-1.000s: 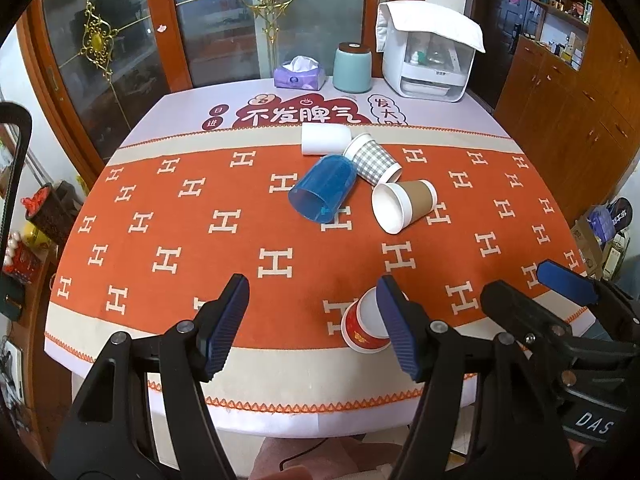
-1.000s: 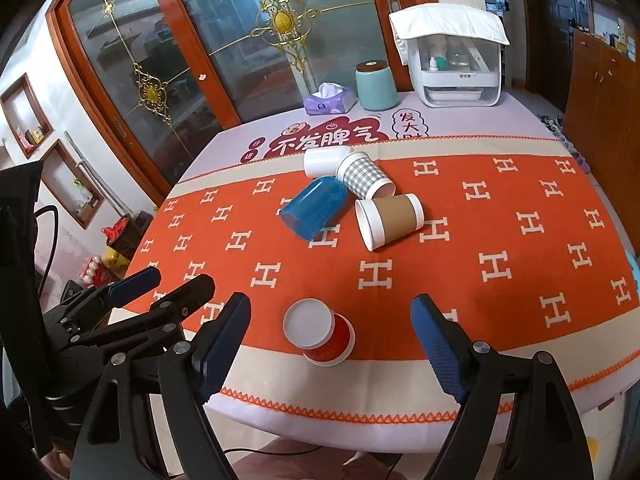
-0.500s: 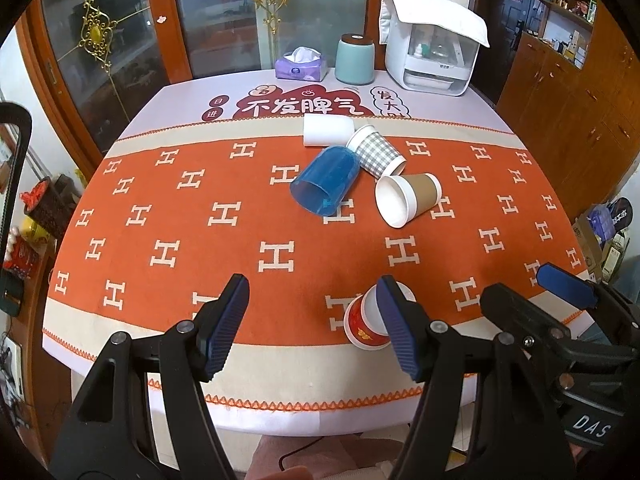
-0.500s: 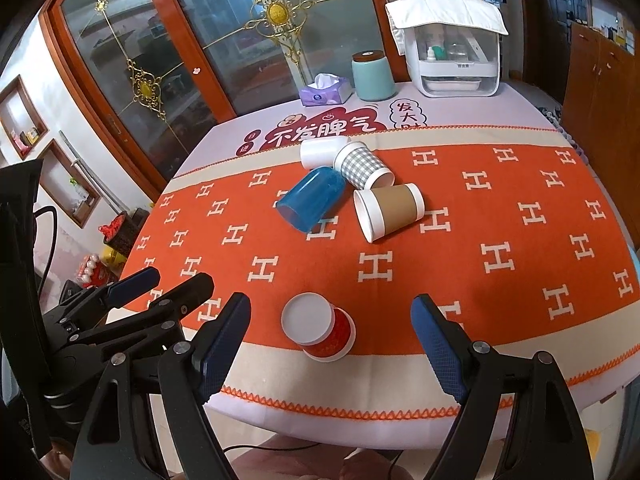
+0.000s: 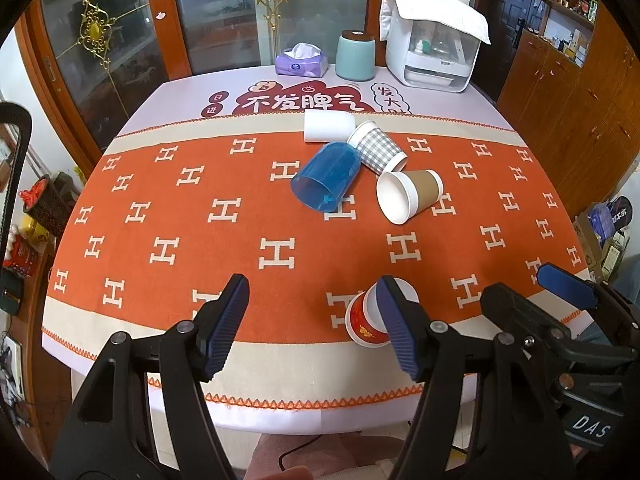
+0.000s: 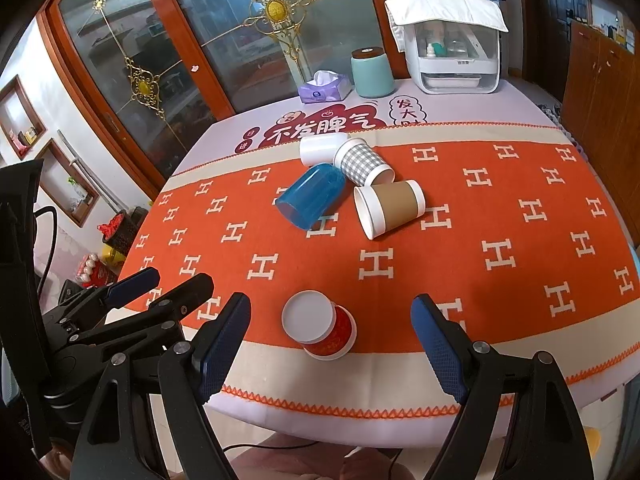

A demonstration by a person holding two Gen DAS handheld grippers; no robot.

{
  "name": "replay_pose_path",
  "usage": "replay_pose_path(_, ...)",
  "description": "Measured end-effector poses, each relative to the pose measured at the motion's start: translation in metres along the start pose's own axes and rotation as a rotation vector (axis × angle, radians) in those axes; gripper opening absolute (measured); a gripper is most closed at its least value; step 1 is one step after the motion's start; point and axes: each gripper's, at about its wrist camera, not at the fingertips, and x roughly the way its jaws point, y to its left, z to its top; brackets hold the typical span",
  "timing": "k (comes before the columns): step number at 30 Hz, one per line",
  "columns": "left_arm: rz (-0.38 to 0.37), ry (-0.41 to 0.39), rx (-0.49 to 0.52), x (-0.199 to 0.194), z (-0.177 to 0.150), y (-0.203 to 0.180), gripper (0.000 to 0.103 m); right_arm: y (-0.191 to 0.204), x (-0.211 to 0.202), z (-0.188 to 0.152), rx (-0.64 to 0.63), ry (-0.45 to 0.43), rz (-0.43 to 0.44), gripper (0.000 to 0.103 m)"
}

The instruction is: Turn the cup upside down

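A red paper cup [image 6: 324, 330] stands upside down near the table's front edge, white base up; in the left wrist view [image 5: 366, 320] my right finger partly hides it. Further back lie a blue plastic cup [image 5: 326, 182], a brown paper cup [image 5: 408, 196], a grey checked cup [image 5: 376, 148] and a white cup [image 5: 328, 126], all on their sides and bunched together. My left gripper [image 5: 314, 324] is open and empty above the front edge. My right gripper [image 6: 330, 350] is open and empty, with the red cup between its fingers but apart from them.
The round table carries an orange patterned cloth [image 5: 180, 216]. At the back stand a purple tissue box [image 5: 302, 62], a teal canister [image 5: 355, 56] and a white appliance [image 5: 434, 54]. Wooden cabinets [image 5: 580, 92] are at the right, glass doors [image 5: 120, 40] behind.
Both grippers have drawn back and risen slightly from the table; the cups look a little farther away. No cup has moved and both grippers stay open.
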Motion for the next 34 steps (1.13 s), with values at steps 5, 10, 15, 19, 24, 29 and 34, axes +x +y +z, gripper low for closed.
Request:
replay_pose_path(5, 0.000, 0.000, -0.002, 0.000, 0.001, 0.000, 0.063, 0.000, 0.000, 0.000, 0.000, 0.001, 0.000, 0.084)
replay_pose_path(10, -0.001, 0.004, -0.002, 0.001, -0.004, 0.000, 0.063, 0.000, 0.000, 0.000, 0.001, 0.002, 0.001, 0.084)
replay_pose_path(15, -0.001, 0.006, -0.004, 0.001, -0.007, 0.001, 0.063, 0.001, 0.001, -0.002, 0.001, 0.004, 0.002, 0.084)
replay_pose_path(19, -0.002, 0.006, -0.003, 0.001, -0.006, 0.001, 0.063, 0.001, 0.001, -0.002, 0.003, 0.005, 0.003, 0.084)
replay_pose_path(24, -0.001, 0.006, -0.002, 0.001, -0.008, 0.002, 0.063, 0.002, 0.001, -0.008, 0.004, 0.007, 0.004, 0.084)
replay_pose_path(29, 0.000, 0.008, -0.003, 0.000, -0.008, 0.002, 0.063, 0.003, 0.001, -0.010, 0.005, 0.009, 0.006, 0.084)
replay_pose_path(34, 0.001, 0.009, -0.002, 0.000, -0.012, 0.002, 0.063, 0.004, 0.001, -0.014, 0.006, 0.010, 0.008, 0.084)
